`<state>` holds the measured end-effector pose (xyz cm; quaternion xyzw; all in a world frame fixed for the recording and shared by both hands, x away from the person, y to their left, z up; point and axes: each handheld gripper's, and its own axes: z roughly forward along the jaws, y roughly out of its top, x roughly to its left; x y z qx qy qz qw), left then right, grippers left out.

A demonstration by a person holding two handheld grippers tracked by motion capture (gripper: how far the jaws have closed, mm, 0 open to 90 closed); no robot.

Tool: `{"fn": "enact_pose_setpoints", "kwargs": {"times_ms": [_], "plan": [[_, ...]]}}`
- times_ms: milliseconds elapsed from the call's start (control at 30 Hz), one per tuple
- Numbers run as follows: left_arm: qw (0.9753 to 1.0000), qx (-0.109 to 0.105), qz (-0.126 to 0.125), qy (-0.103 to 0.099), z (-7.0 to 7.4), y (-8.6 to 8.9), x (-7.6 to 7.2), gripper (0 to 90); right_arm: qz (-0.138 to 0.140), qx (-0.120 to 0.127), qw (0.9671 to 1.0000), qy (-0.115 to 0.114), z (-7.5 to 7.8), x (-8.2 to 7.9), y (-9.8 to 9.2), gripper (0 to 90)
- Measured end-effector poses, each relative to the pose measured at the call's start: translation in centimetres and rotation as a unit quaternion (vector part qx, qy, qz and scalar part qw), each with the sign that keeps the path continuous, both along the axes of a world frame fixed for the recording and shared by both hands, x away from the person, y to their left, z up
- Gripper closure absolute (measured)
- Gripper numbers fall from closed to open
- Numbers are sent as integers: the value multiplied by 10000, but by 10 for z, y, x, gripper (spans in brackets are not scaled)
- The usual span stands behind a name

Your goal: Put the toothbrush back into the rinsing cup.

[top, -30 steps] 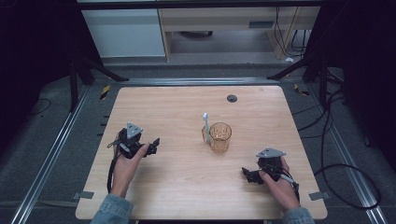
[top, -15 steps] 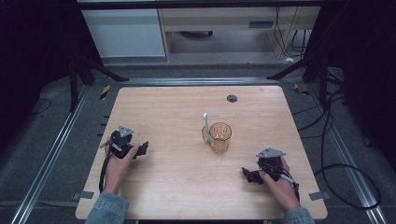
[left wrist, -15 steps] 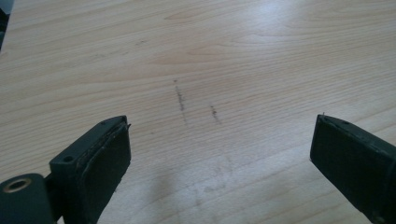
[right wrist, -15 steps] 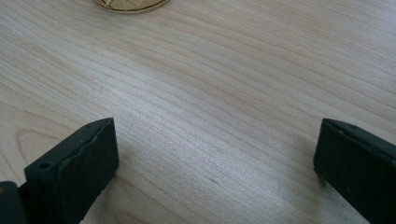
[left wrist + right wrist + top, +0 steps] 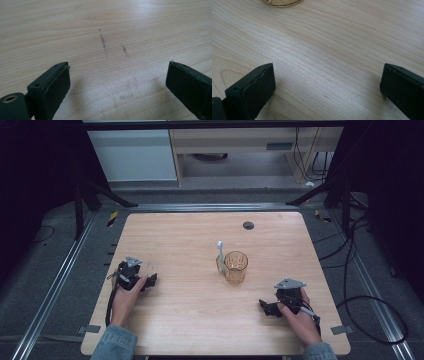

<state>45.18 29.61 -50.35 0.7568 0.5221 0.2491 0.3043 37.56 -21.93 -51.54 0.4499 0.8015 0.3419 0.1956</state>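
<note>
We logged a transparent amber plastic cup [image 5: 235, 266] standing upright a little right of the middle of the high view, on the light wooden table [image 5: 190, 235]. A slim white utensil [image 5: 220, 251], which we could not identify for certain, stood tilted just at the cup's left side, its upper end above the rim; whether it touched the cup we could not tell. In the right gripper view the cup's faceted amber base [image 5: 282, 2] appeared at the top edge, left of centre.

The right black two-jaw gripper [image 5: 266, 306] sat at the lower right of the high view, below and to the right of the cup and apart from it, held in the person's right hand [image 5: 297, 320], with a grey three-cornered plate on top. In its own view we recorded the jaws spread wide, with bare wood grain between them and nothing gripped.

The left black two-jaw gripper [image 5: 150, 280] lay at the left of the high view, well apart from the cup, in the person's left hand [image 5: 126, 296]. Its jaws were likewise spread wide and empty, low over the wood; between them we noted two short dark scuff marks [image 5: 103, 43] on the table.

A small dark round hole [image 5: 248, 225] sat near the table's far edge, in the upper middle of the high view. Blue denim sleeves [image 5: 112, 345] entered at the bottom edge.
</note>
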Motion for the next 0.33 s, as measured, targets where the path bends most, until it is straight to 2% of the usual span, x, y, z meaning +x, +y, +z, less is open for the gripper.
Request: {"fn": "enact_pose_setpoints", "kwargs": {"times_ms": [33, 100, 333], "plan": [[10000, 2, 19, 58, -2, 0, 1, 48, 1, 0, 10000, -1, 0, 0, 0, 4], [9998, -143, 32, 121, -4, 1, 3, 33, -4, 7, 10000, -1, 0, 0, 0, 4], [9998, -146, 66, 123, -5, 2, 4, 0, 13, -4, 10000, -10, 0, 0, 0, 4]]}}
